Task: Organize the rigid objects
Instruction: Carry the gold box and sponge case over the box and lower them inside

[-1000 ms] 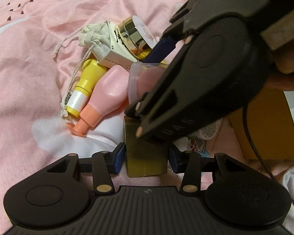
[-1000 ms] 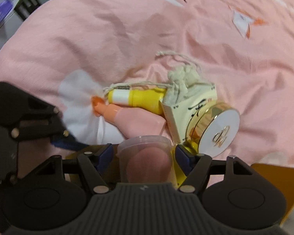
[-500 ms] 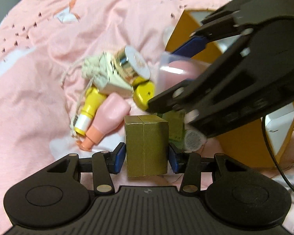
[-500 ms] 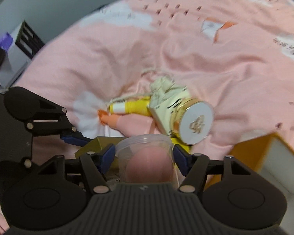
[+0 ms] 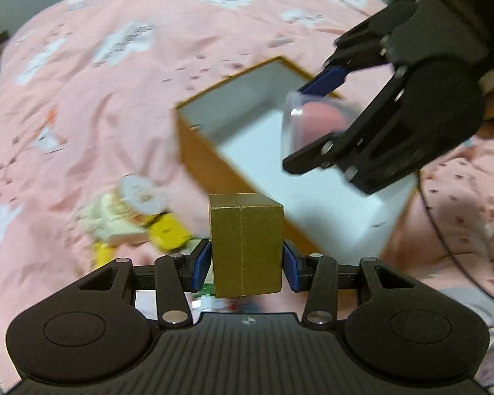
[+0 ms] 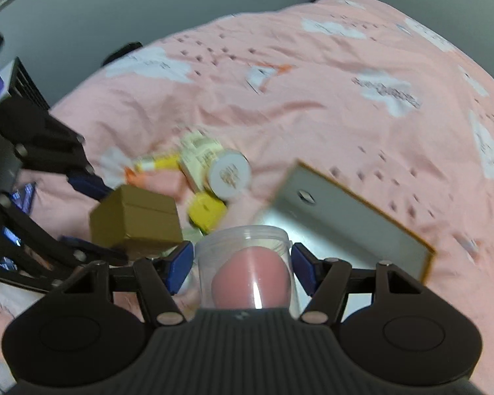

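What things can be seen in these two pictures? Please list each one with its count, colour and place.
cardboard box: one, olive-brown, held in left claw, above the bed
clear container: one, transparent with a pink rounded thing inside, held in right claw
storage box: one, orange-brown outside, white inside, open, on the bedspread
round compact: one, white lid, in the pile beside the storage box
cream carton: one, pale, under the compact
yellow jar: one, in the pile
yellow tube: one, blurred, in the pile
bedspread: one, pink with white clouds
left claw: black, blue pads
right claw: black, blue pads
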The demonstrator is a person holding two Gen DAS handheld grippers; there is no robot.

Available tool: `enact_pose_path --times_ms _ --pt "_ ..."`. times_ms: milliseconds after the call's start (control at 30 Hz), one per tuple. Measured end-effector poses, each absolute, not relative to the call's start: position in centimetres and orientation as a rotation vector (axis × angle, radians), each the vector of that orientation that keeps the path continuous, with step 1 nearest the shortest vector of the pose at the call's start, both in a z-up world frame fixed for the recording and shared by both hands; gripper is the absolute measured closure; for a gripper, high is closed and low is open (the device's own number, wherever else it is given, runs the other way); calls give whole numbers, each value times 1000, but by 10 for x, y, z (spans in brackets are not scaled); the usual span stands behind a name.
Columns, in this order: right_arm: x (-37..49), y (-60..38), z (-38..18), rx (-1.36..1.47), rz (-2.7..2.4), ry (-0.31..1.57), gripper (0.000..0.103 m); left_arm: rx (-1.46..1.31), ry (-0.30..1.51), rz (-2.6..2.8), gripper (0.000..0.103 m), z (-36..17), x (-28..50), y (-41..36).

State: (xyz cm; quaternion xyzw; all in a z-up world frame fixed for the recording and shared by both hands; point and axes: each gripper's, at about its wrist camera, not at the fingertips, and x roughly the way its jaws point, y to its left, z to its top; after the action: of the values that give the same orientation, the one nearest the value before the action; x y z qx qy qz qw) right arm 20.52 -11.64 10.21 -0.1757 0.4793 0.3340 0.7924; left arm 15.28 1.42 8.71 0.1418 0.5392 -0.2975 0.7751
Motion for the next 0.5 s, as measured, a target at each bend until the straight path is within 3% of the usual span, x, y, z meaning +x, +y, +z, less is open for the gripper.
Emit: enact_pose_path --times_ms 500 --pt "178 -190 41 -371 671 1146 38 867 1085 -1029 51 49 122 -92"
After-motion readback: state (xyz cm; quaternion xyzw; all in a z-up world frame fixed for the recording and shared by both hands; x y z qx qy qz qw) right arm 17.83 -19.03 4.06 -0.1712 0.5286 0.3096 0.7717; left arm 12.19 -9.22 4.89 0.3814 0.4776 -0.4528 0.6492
